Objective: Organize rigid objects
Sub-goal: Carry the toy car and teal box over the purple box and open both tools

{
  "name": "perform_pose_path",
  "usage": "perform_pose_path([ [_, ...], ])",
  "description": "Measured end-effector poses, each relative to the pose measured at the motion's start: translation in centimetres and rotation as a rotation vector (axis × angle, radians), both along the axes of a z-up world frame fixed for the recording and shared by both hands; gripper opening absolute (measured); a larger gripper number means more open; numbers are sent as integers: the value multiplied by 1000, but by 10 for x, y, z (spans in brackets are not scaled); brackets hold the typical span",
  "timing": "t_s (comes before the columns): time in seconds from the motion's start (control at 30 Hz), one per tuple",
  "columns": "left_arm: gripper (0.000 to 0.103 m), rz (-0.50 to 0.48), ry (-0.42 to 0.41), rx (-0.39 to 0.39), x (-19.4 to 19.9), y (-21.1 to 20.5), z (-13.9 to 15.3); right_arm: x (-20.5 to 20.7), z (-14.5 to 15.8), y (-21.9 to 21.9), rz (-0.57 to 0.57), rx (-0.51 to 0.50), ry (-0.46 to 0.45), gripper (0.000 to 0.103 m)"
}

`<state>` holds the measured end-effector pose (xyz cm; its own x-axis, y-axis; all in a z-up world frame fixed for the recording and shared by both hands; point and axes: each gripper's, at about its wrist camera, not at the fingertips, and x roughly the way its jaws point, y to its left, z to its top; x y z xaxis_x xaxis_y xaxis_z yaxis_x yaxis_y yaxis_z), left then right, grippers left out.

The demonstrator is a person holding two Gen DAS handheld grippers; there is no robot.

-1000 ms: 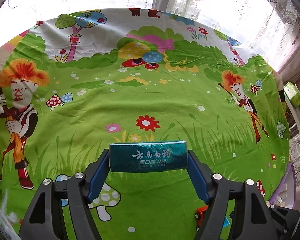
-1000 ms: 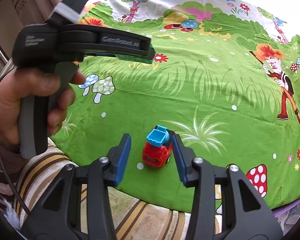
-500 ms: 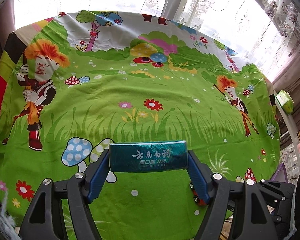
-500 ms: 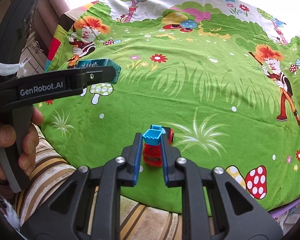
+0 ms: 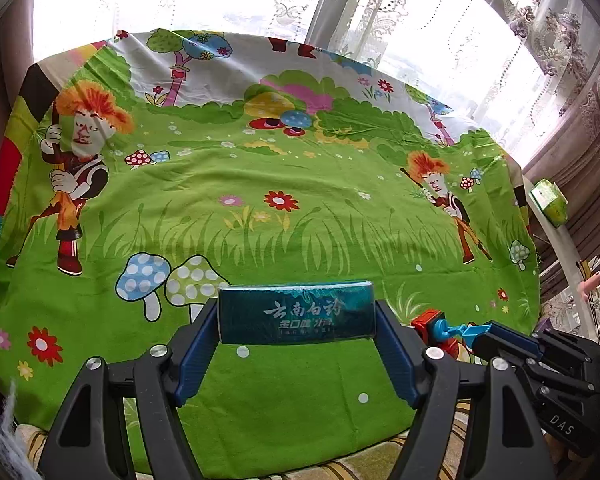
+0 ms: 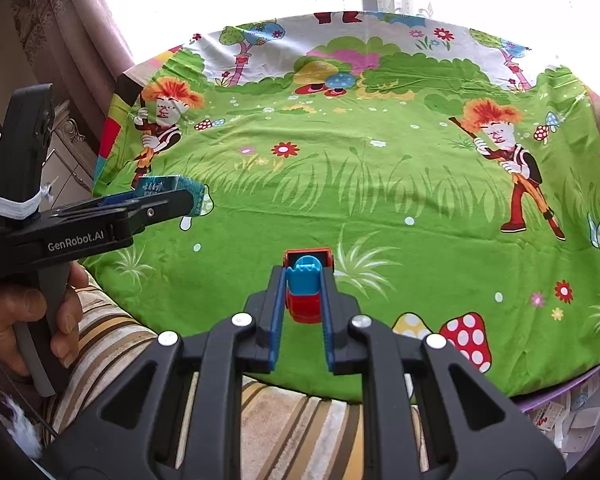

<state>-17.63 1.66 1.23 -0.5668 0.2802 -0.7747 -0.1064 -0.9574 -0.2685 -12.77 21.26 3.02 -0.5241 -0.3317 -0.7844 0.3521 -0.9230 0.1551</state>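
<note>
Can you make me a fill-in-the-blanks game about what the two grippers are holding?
1. The left gripper is shut on a teal ____.
2. The right gripper is shut on a red and blue toy ____.
3. The cloth under them is mostly ____.
4. Its printed mushrooms have white ____.

Missing words: box, truck, green, spots

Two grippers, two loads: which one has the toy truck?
The right gripper: it is shut on the red toy truck with the blue bucket. The left gripper holds a wide teal box crosswise instead.
</note>
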Motion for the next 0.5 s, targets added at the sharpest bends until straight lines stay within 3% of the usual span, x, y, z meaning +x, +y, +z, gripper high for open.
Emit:
perform_pose_path([
  [0.23,74,-59,19,6,13,25,12,31,22,60,-89,-1,25,20],
  [0.5,74,-159,38,-3,29,72,24,81,35,160,-244,33,11,20],
])
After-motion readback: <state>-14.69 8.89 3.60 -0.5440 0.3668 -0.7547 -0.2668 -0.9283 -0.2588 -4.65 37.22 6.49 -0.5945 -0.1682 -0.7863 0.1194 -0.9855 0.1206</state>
